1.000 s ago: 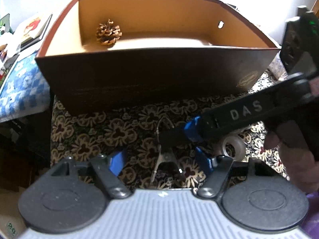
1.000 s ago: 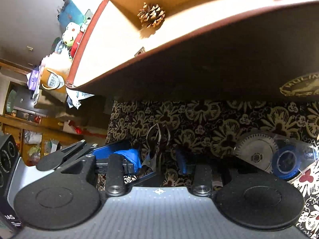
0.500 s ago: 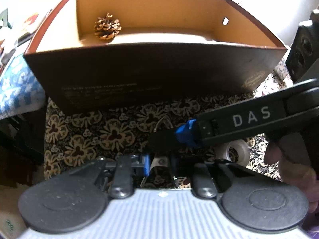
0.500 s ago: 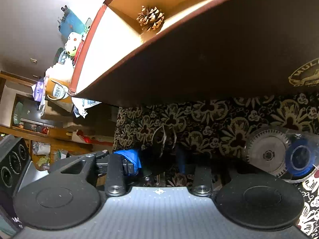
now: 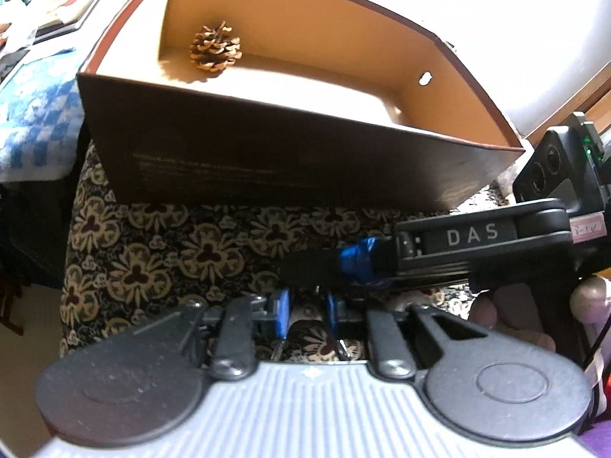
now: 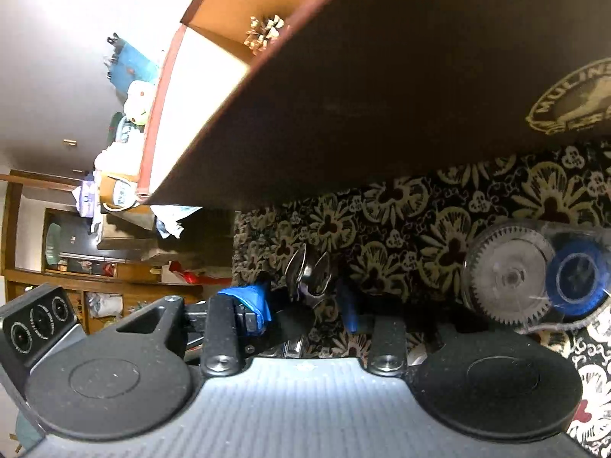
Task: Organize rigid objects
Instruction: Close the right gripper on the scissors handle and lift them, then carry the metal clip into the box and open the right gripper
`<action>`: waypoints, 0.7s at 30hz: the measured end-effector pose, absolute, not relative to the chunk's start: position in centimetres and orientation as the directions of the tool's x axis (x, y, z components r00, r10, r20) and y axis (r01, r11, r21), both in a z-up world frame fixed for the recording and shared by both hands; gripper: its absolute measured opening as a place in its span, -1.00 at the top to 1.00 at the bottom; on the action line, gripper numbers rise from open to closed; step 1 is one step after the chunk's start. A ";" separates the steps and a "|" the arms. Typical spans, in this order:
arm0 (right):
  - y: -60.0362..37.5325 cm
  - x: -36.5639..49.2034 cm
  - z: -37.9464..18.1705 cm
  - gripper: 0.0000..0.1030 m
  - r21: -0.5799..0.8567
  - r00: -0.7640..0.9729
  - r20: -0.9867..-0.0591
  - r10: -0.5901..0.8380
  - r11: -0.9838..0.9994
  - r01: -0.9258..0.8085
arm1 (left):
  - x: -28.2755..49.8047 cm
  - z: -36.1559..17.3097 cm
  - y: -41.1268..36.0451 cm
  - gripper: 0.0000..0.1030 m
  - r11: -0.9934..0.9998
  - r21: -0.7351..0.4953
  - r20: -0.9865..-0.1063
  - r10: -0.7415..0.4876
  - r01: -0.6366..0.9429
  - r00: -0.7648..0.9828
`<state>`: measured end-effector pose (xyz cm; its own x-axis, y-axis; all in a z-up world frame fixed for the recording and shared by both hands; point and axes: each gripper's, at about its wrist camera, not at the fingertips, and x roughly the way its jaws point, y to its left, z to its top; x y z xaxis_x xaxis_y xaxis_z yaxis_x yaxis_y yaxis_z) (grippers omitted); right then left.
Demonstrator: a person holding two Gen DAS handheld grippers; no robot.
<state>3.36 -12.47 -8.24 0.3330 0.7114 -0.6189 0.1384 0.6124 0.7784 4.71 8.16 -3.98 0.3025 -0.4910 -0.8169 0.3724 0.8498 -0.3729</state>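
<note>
1. Left wrist view, far left: a pine cone (image 5: 215,46) lies inside the brown cardboard box (image 5: 267,160), in its back left corner, presumably the place where sorted items go.
2. Centre: the left gripper (image 5: 305,315) has its fingers drawn narrow around the metal spring clip (image 6: 309,276) on the floral tabletop (image 5: 152,259); contact is not clearly visible.
3. Right: the right gripper (image 5: 305,267) reaches across, marked "DAS"; its fingers also flank the clip, apparently steadying it, though whether they are clamped I cannot tell.
4. Right wrist view, far right: a correction tape dispenser (image 6: 534,282) waits on the tabletop; the box logo reads partly "MULINS".
</note>
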 end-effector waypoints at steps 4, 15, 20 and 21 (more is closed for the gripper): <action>-13.9 1.8 -6.0 0.73 0.804 0.379 -0.579 0.722 0.582 0.122 | 3.7 -2.3 7.8 0.71 0.819 -0.387 -0.793 -0.530 0.423 0.301; -18.0 0.2 3.5 0.85 0.769 0.555 -0.523 0.647 0.639 -0.019 | 2.9 4.7 4.5 0.72 0.685 -0.377 -0.664 -0.669 0.624 0.333; -18.0 3.6 6.2 0.85 0.720 0.605 -0.503 0.617 0.687 -0.102 | 5.5 7.7 3.8 0.73 0.667 -0.343 -0.608 -0.694 0.662 0.385; -17.8 4.6 6.4 0.85 0.709 0.609 -0.505 0.611 0.697 -0.112 | 6.1 8.1 3.9 0.72 0.669 -0.329 -0.601 -0.692 0.666 0.399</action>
